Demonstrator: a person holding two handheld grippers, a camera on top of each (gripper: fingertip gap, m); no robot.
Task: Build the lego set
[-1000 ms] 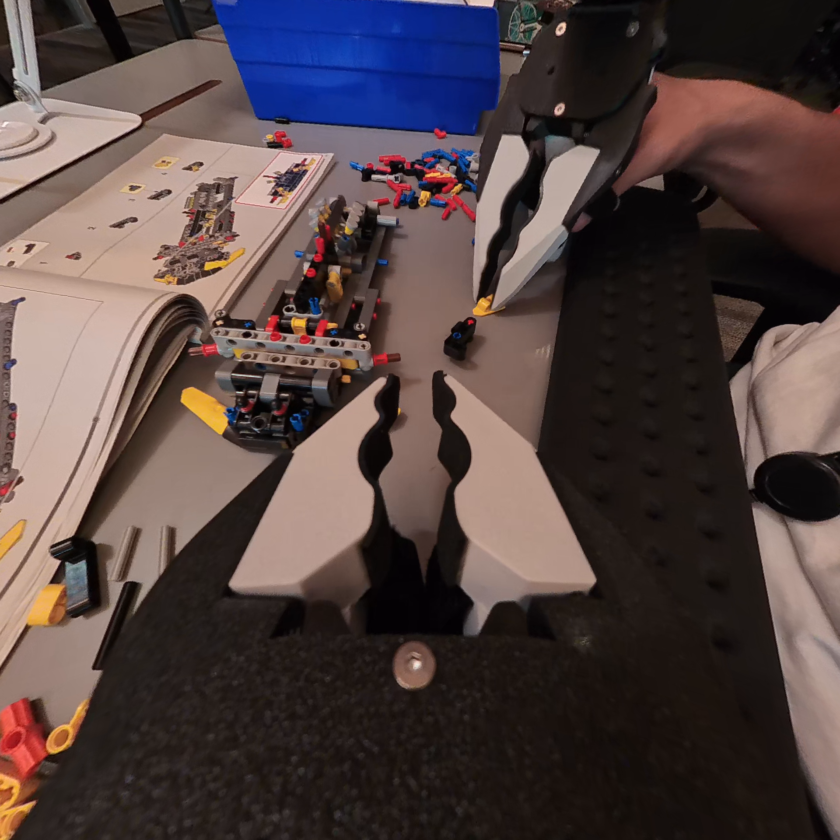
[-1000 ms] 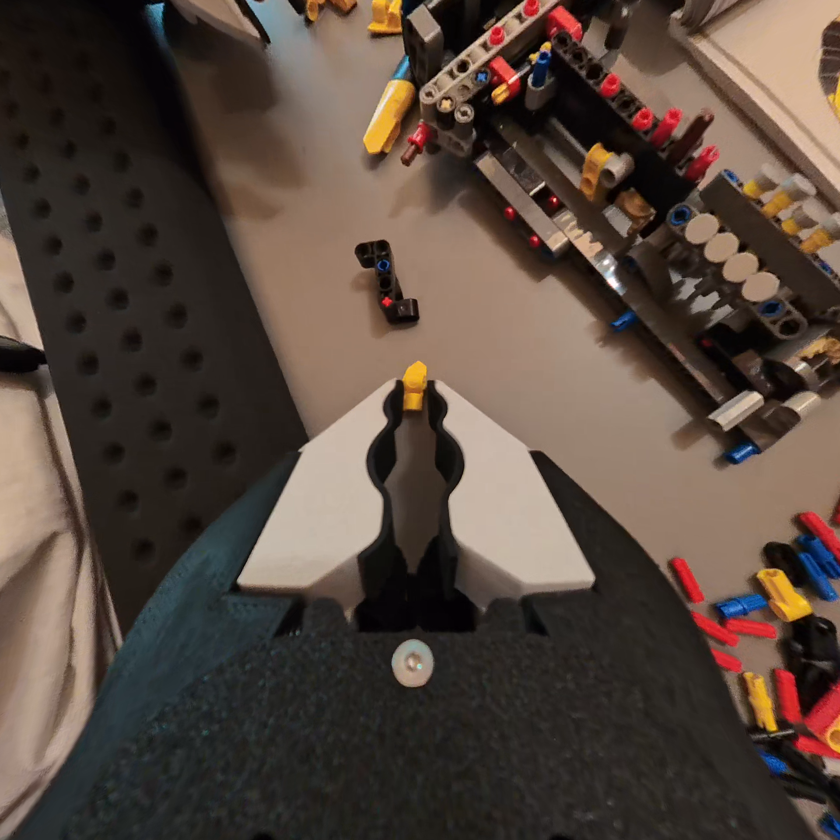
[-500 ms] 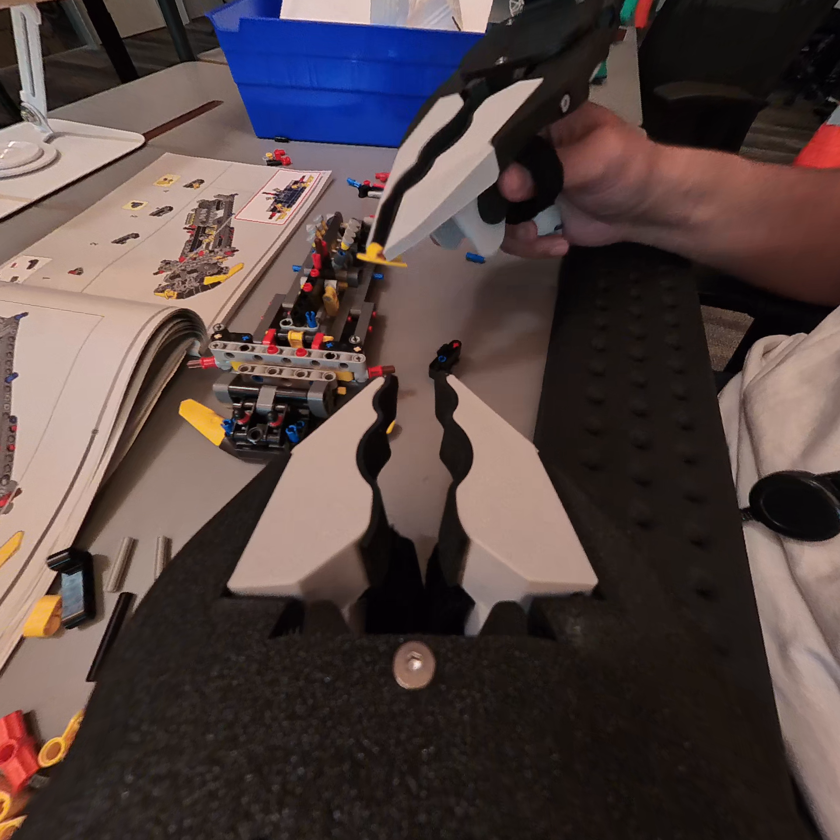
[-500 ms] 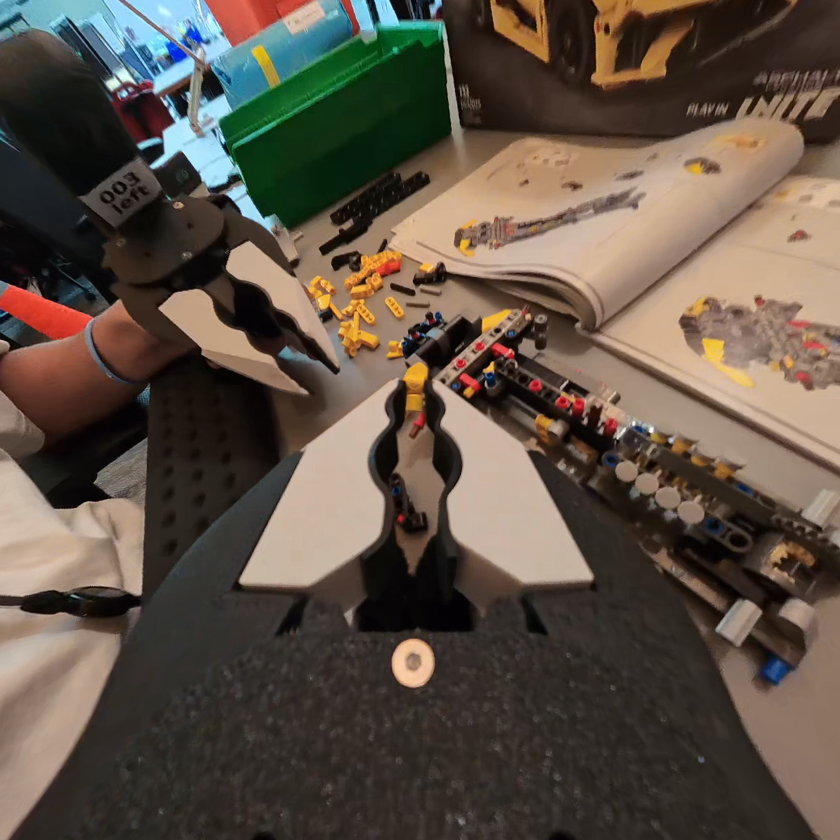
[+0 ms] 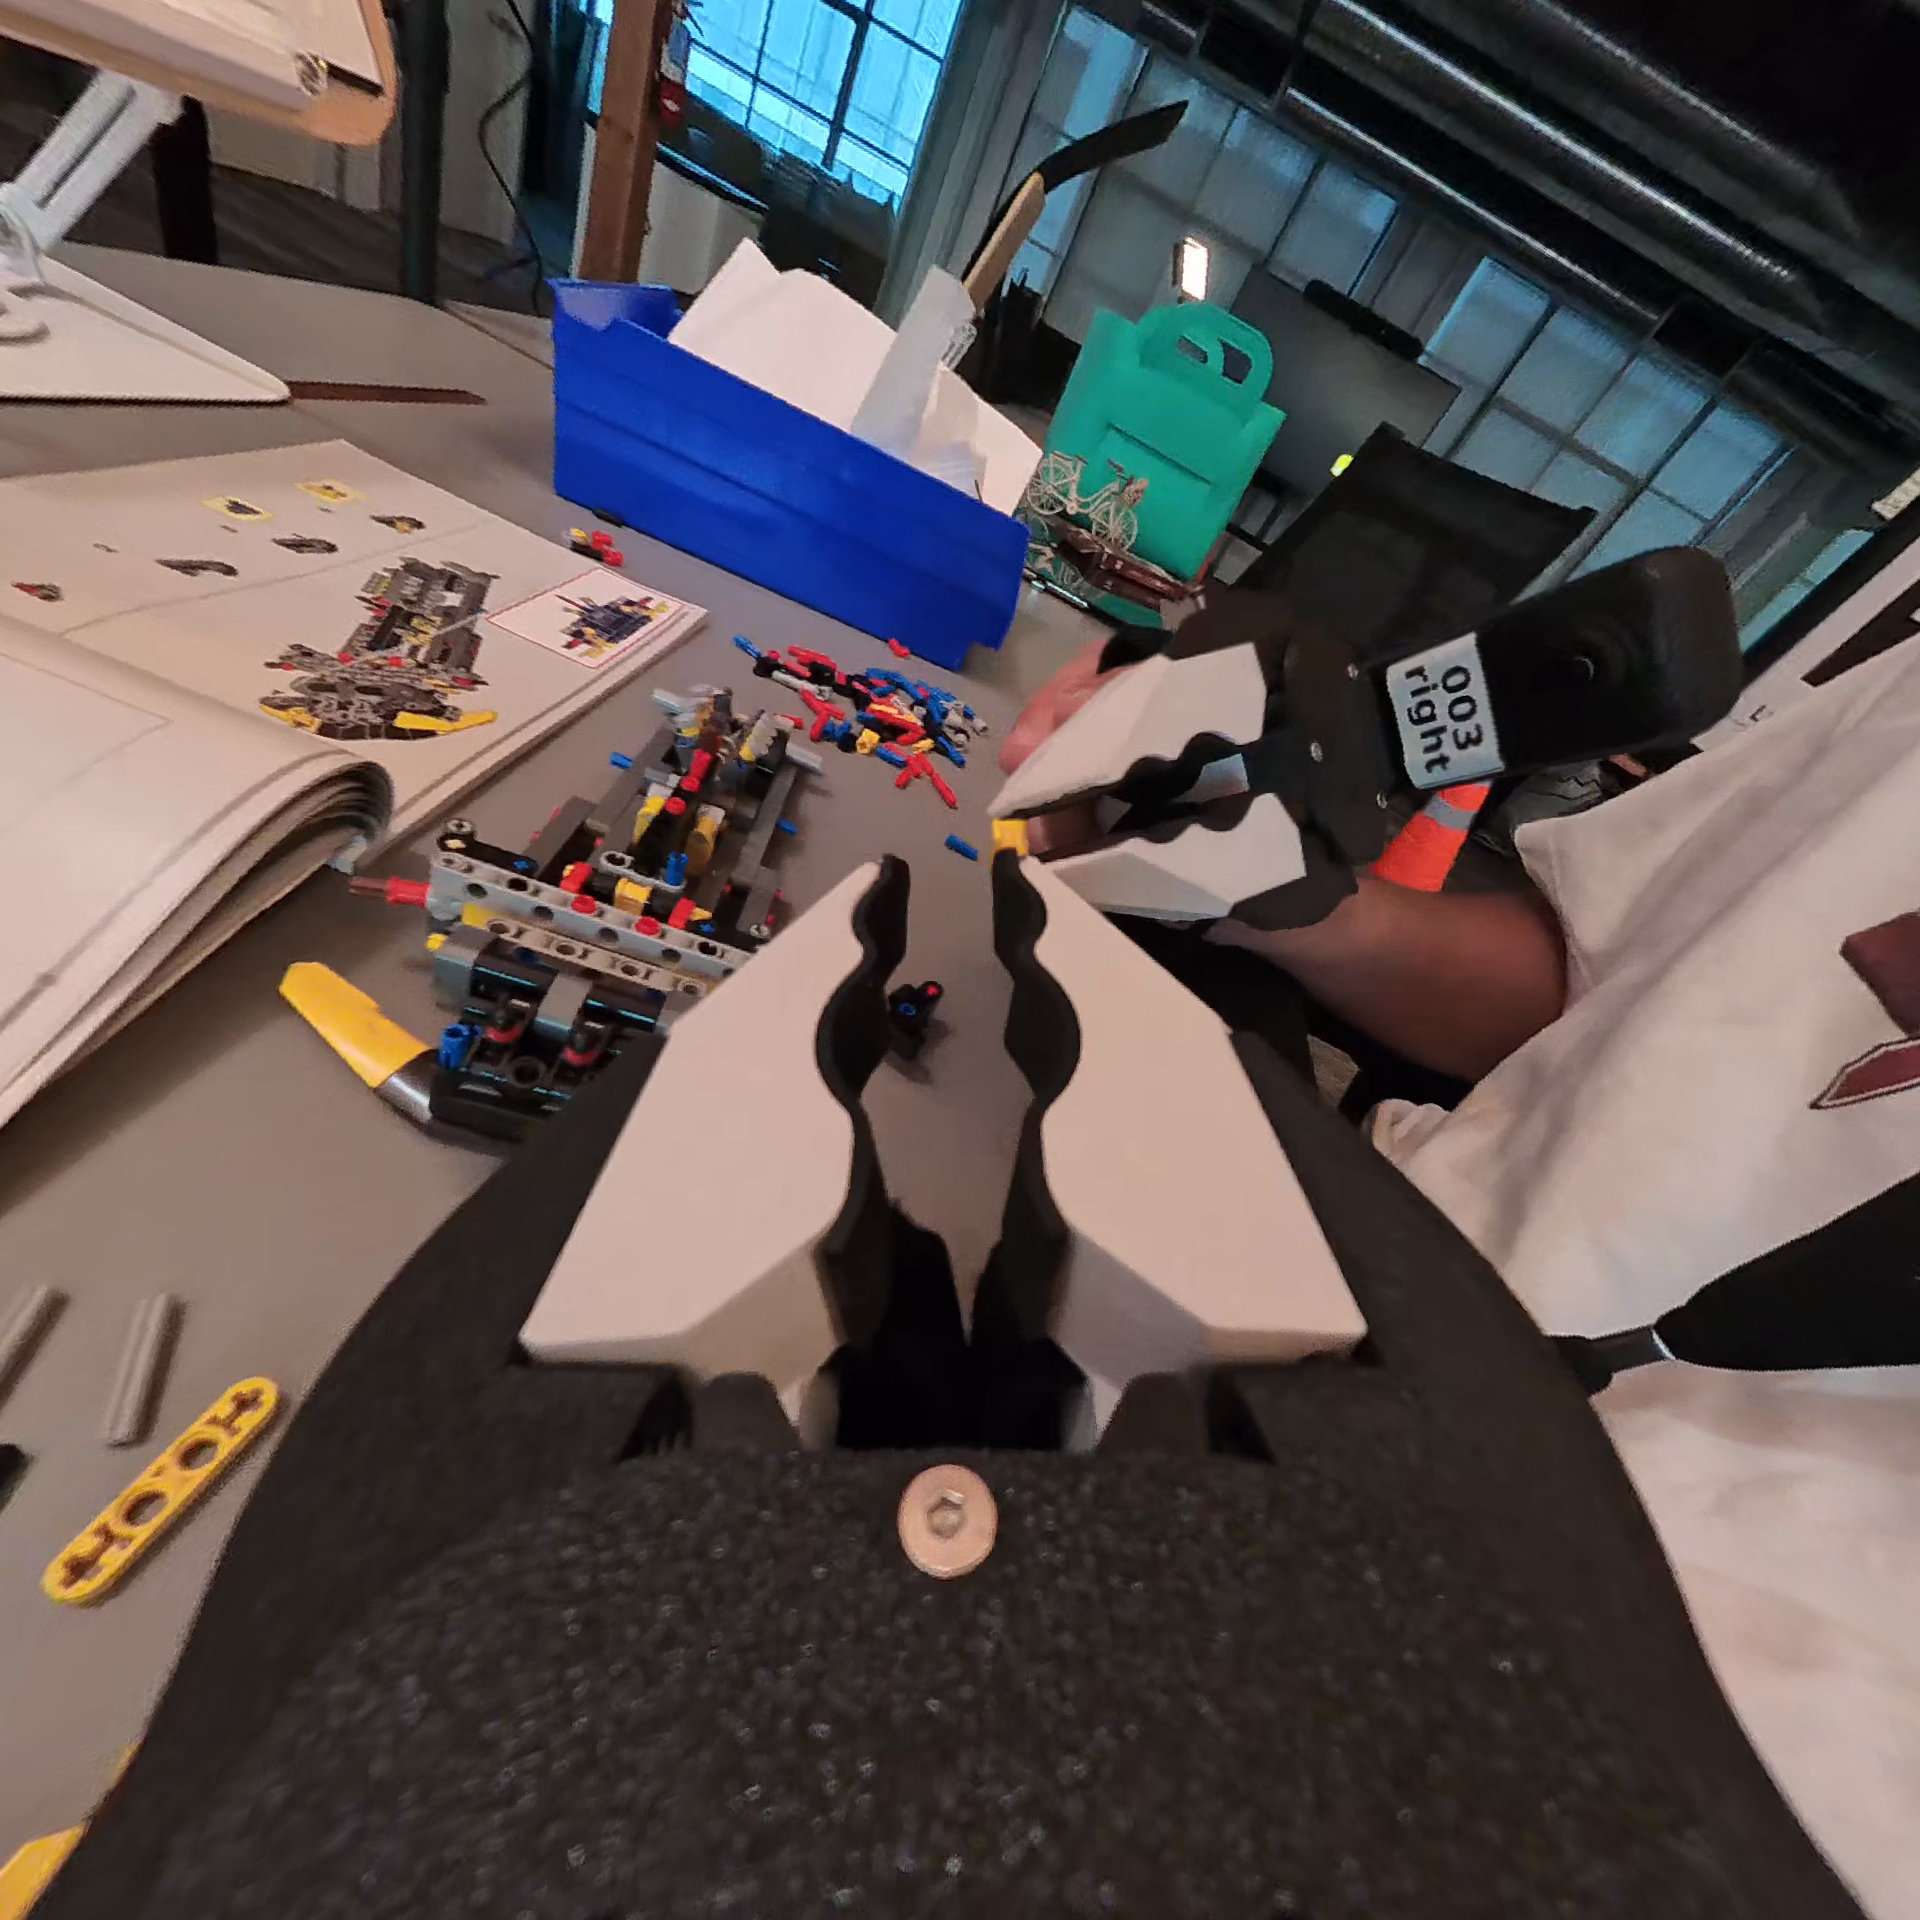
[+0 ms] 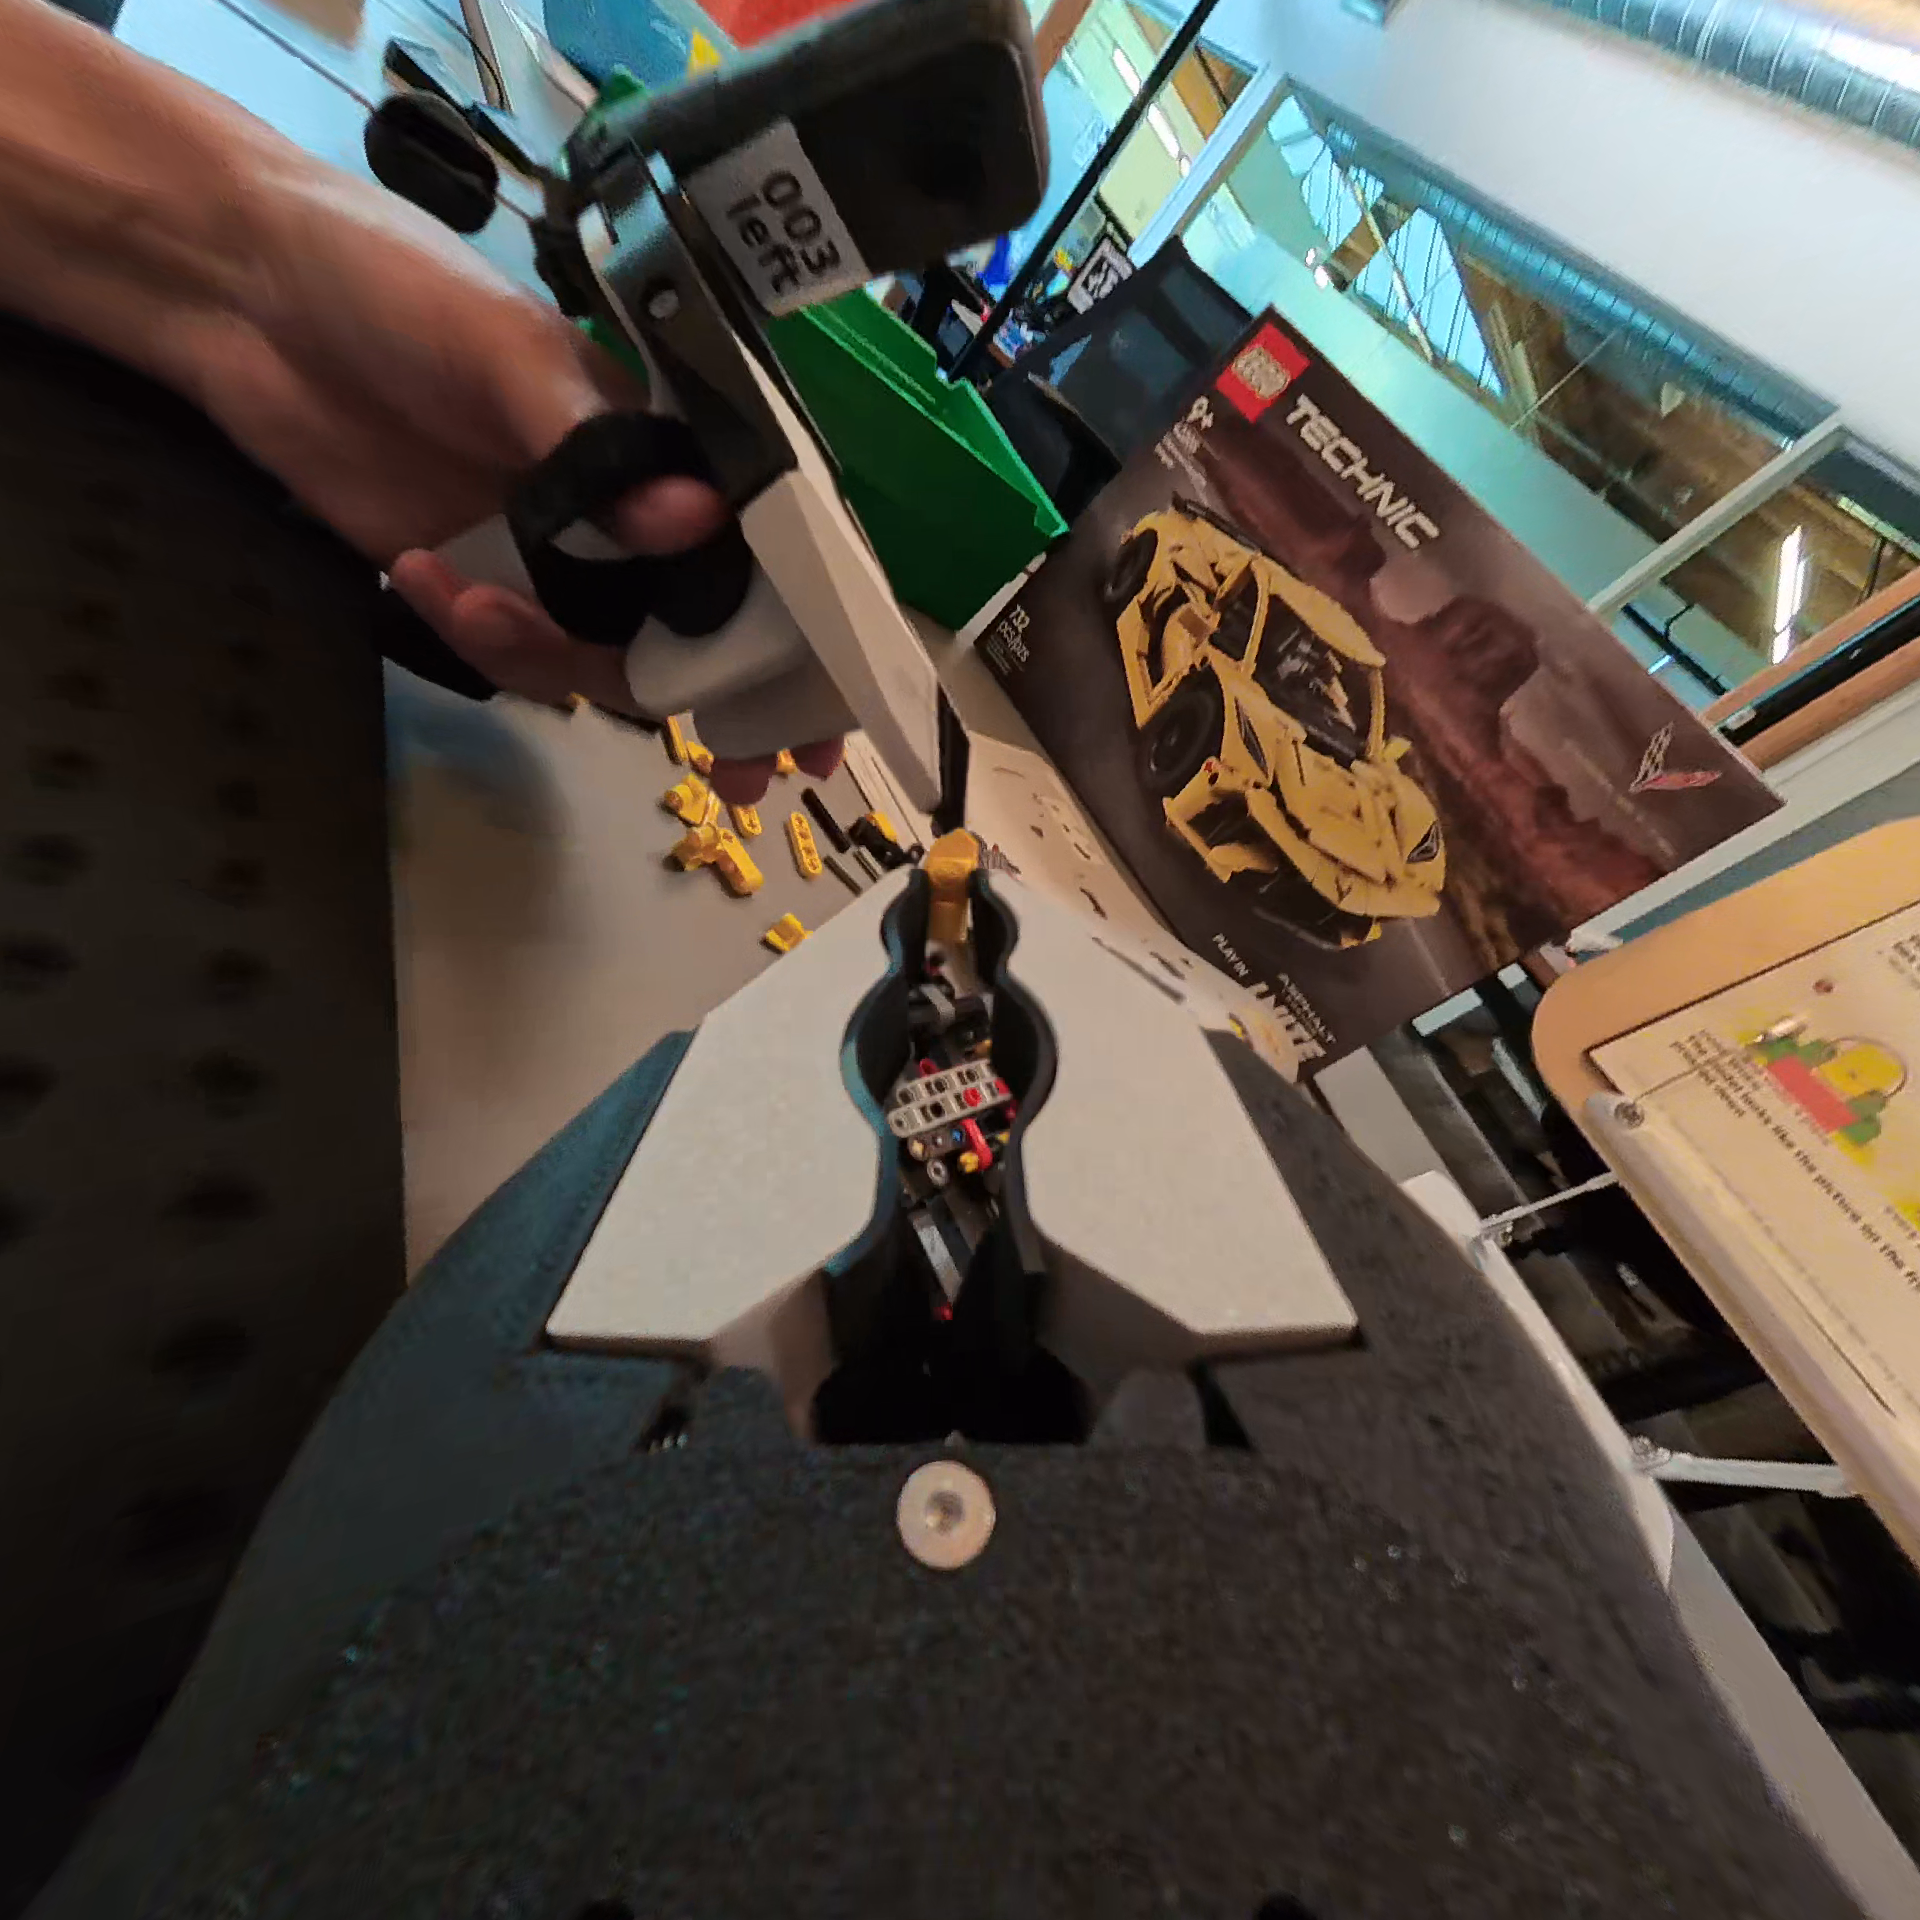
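The small yellow piece [image 6: 951,878] is pinched at the very tips of the right tongs [image 6: 948,883], lifted clear of the surface [image 5: 208,1174] and held in the air just off the tip of the left tongs [image 5: 945,878], which are parted with nothing between them. This looks like a hand-over or a re-grip in mid-air: the piece has been picked from the loose parts and is not yet fitted to the half-built chassis [image 5: 623,894], which lies on the surface beside the open instruction book [image 5: 187,727].

The next move probably calls for the left tongs to close on the exposed end of the piece, or for the right to carry it down to its hole on the chassis (which hole cannot be told from here). Either way the grip is shallow, so a twist could flick the piece out.

A small black connector [image 5: 914,1013] lies on the surface under the left tongs, near the chassis. The scatter of red and blue pins [image 5: 883,717] sits beyond, before the blue bin [image 5: 769,499]. Room is open between chassis and the person's side; the book crowds the far flank.
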